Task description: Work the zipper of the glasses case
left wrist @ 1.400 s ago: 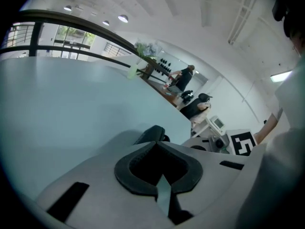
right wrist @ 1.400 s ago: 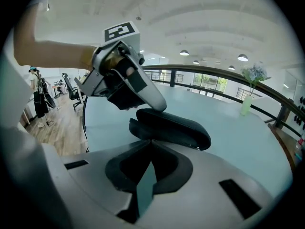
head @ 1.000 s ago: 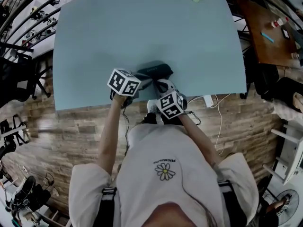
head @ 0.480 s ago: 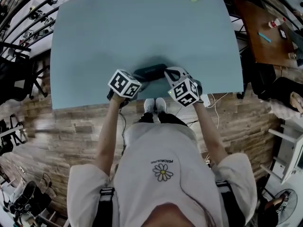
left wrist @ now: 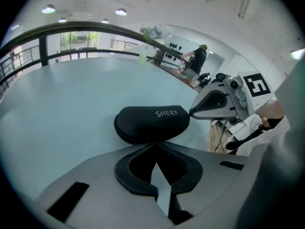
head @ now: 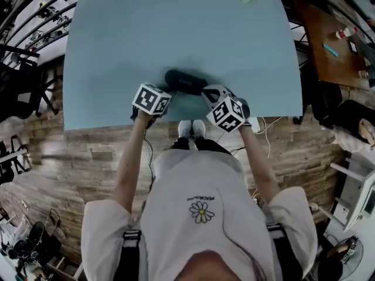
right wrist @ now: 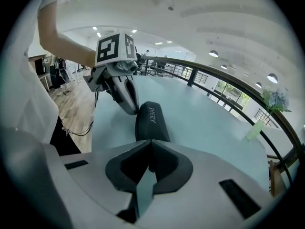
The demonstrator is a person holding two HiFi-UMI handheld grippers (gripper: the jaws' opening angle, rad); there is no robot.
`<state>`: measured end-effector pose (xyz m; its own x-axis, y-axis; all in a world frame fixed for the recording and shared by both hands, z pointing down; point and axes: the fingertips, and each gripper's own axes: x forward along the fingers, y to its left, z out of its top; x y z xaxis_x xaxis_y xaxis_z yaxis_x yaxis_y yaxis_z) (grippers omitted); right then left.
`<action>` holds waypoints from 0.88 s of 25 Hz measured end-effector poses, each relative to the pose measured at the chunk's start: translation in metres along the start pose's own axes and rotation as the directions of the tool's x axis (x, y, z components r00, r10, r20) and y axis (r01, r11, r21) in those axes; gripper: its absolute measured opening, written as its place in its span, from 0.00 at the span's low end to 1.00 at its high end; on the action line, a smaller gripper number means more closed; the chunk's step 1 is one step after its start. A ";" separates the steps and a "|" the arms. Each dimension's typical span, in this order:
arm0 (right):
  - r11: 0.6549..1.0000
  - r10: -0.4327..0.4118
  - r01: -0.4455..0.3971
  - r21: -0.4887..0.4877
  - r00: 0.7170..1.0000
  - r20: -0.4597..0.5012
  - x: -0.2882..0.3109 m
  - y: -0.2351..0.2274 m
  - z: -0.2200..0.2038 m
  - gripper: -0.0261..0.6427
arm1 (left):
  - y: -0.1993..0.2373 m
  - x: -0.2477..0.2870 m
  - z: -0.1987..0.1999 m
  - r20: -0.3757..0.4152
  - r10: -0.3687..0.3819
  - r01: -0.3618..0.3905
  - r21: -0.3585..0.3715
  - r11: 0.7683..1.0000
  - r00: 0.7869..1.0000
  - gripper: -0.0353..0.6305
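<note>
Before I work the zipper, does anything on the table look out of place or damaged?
Nothing stands out. The glasses case lies flat on the table, looks closed and undamaged, and nothing is spilled.

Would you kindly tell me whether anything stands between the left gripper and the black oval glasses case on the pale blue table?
Nothing visible does. The black oval glasses case lies straight ahead of the left gripper on bare pale blue table. The right gripper sits at the case's other end, aside.
</note>
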<state>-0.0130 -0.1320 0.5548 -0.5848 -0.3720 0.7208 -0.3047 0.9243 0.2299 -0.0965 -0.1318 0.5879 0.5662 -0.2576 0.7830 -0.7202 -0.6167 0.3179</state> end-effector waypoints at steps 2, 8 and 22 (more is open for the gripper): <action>1.000 0.001 -0.001 0.002 1.000 0.003 0.004 0.003 0.005 0.05 | 0.011 -0.002 0.006 0.053 0.041 -0.041 0.007 0.999 0.998 0.08; 1.000 0.008 -0.008 0.006 1.000 0.013 0.014 0.009 0.020 0.05 | 0.031 -0.023 0.035 0.266 0.214 -0.227 0.020 0.974 0.940 0.08; 0.991 0.008 -0.013 0.131 0.999 0.040 0.016 0.000 0.021 0.05 | 0.006 -0.009 0.060 0.209 0.243 -0.265 0.082 0.961 0.947 0.08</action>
<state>-0.0383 -0.1400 0.5527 -0.6170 -0.3678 0.6958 -0.3929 0.9100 0.1326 -0.0821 -0.1775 0.5505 0.4451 -0.5496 0.7070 -0.8090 -0.5853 0.0544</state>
